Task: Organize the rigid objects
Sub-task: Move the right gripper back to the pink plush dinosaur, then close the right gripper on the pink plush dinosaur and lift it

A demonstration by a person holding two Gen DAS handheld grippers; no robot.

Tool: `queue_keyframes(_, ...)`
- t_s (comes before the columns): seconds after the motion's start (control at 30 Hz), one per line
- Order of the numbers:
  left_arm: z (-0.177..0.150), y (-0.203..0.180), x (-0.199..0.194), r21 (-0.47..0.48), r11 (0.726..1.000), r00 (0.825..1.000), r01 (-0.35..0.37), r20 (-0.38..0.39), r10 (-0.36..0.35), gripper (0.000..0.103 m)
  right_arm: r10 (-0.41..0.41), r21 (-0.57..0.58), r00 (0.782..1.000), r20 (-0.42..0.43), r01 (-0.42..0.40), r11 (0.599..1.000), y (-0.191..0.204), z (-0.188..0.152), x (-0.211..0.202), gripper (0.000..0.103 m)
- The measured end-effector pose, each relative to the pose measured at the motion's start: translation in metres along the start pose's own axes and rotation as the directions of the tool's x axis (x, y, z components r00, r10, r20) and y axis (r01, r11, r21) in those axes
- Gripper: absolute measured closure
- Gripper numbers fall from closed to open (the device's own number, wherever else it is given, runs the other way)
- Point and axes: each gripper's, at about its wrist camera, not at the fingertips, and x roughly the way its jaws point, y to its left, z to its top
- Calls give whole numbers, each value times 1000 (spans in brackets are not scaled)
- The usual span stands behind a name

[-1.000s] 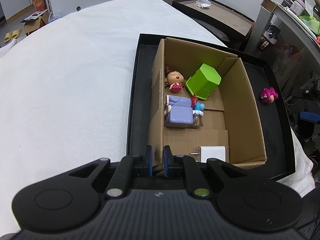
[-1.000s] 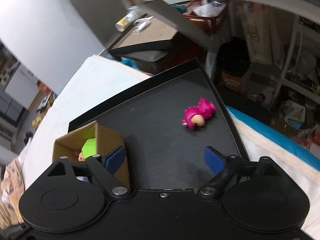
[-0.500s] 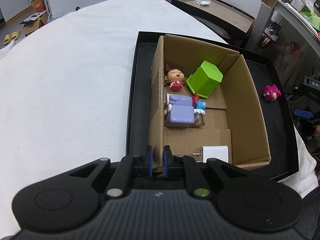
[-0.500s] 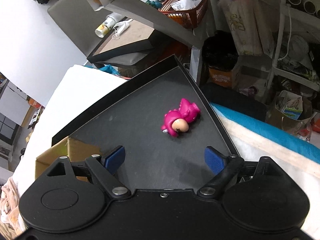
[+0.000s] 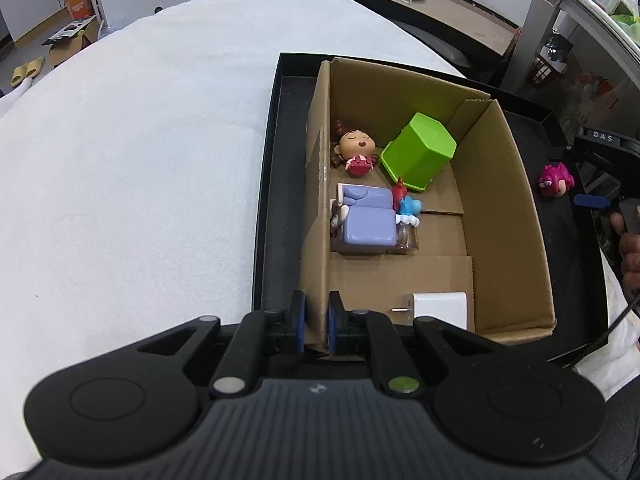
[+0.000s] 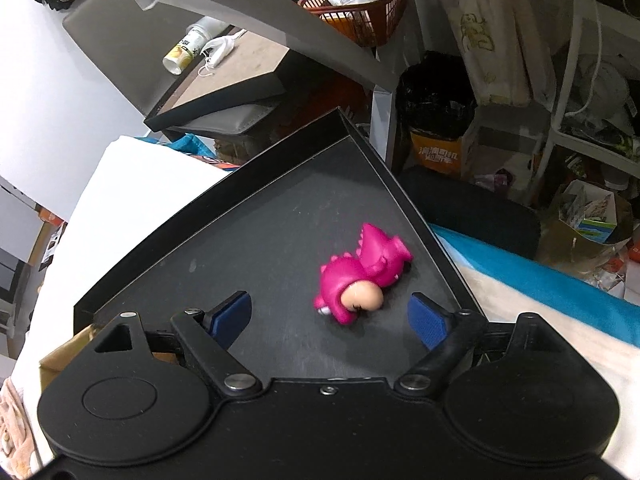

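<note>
A cardboard box [image 5: 500,220] stands in a black tray [image 5: 276,200] and holds a doll figure [image 5: 356,148], a green container [image 5: 418,152], a purple bed toy [image 5: 366,220] and a white charger [image 5: 438,308]. My left gripper [image 5: 316,322] is shut on the box's near left wall. A pink dinosaur toy [image 6: 360,272] lies on its side on the bare tray floor [image 6: 260,232], right of the box. My right gripper [image 6: 330,316] is open, its blue pads [image 6: 236,312] either side of the toy's near end without touching it. In the left wrist view the toy [image 5: 554,180] lies just beyond that gripper [image 5: 592,200].
A white padded surface [image 5: 140,160] spreads left of the tray. Behind stands a low table [image 5: 440,12] with a cup and a mask. Right of the tray are shelves, a black bin [image 6: 436,92], bags and an orange basket [image 6: 360,4]. A person's hand [image 5: 628,248] holds the right gripper.
My right gripper has come down and closer to the pink dinosaur toy, which now sits between the pads. My left gripper keeps its hold on the box wall.
</note>
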Motion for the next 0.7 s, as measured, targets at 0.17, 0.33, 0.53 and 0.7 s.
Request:
queue_keyframes(0.17, 3, -2, 3, 7, 1000, 1000, -13, -9, 13, 93, 6, -3, 1000, -7, -6, 1000, 3, 4, 13, 22)
queue_keyframes(0.33, 4, -5, 6, 15, 1000, 999, -27, -20, 28, 93, -5, -29, 1000, -3, 5, 1000, 6, 7, 21, 22)
queue_keyframes(0.53, 7, -9, 9, 21, 999, 998, -49, -29, 50, 93, -24, -42, 1000, -16, 23, 999, 5, 10, 33, 28)
queue_keyframes(0.7, 7, -10, 8, 24, 998, 998, -54, -33, 55, 93, -60, -98, 998, 8, 61, 993, 8, 6, 32, 58)
